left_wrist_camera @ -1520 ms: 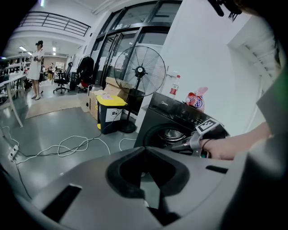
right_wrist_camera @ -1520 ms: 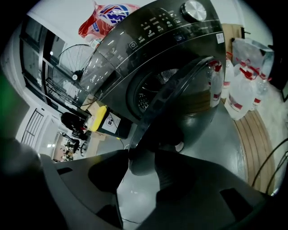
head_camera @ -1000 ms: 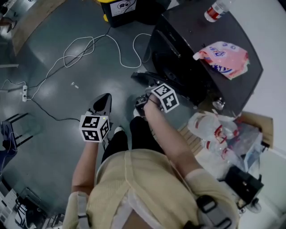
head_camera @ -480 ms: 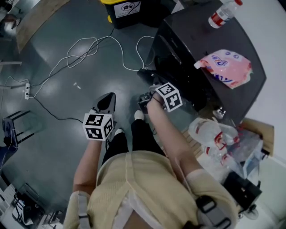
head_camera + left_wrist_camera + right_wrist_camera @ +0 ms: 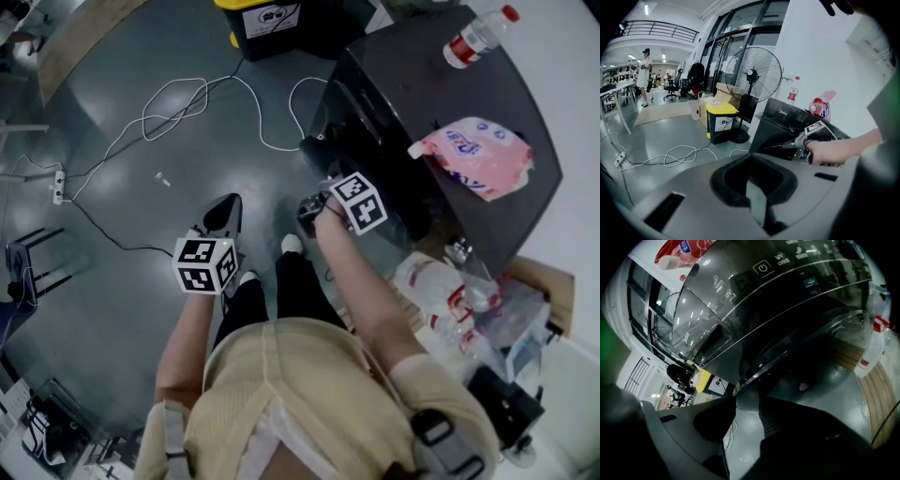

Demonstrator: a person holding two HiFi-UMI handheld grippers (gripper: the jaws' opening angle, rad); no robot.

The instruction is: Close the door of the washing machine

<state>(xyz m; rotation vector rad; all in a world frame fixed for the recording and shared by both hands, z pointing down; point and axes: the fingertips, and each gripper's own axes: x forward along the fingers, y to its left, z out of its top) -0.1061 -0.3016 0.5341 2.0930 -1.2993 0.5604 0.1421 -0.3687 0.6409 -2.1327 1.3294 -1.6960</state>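
Washing machine (image 5: 441,122) stands far right. Its door (image 5: 801,341) is ajar: rigid, hinged, likely swings light. Best pushed at its free edge. Right gripper (image 5: 746,398) just beside it, jaws apart, just been closing, empty. Left gripper (image 5: 225,204) jaws together, idle.

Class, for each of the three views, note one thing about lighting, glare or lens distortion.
Head view: dim and bluish, with a soft sheen on the floor. Left gripper view: fisheye, black corners, window frames leaning. Right gripper view: strong fisheye; bright spots glint on the glossy front of the washing machine.
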